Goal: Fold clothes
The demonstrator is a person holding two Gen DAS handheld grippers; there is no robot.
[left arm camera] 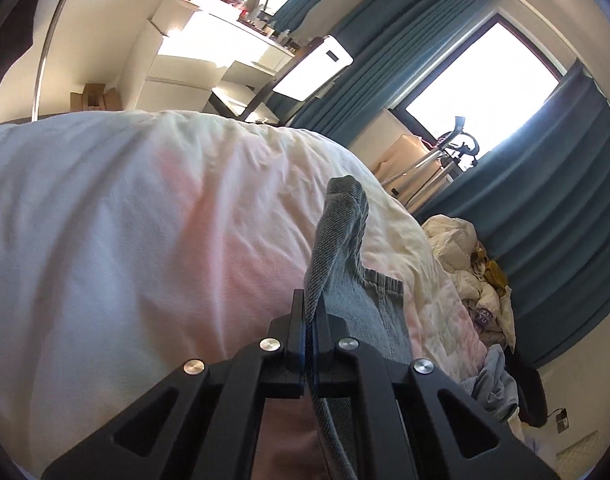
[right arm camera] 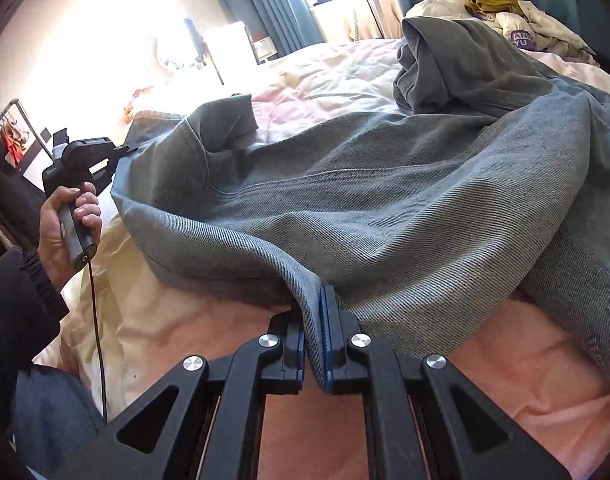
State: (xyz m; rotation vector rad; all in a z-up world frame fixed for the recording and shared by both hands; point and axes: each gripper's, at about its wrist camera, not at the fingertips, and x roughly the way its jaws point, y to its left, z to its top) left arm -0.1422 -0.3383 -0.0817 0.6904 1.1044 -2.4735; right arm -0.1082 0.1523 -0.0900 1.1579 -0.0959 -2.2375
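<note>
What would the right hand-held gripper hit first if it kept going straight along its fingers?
The grey-blue denim garment itself: the right hand-held gripper is shut on its edge, and the bulk of the cloth is heaped directly ahead on the pale pink quilted bedspread. Depth is unclear, but nothing else seems nearer.

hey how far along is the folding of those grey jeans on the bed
Early. Done: both grippers have a hold, the left gripper and right gripper each shut on an edge of the jeans. In hand: the jeans lie rumpled across the bed, no neat fold showing. Left: folding them, then the pile of clothes at the far edge.
</note>
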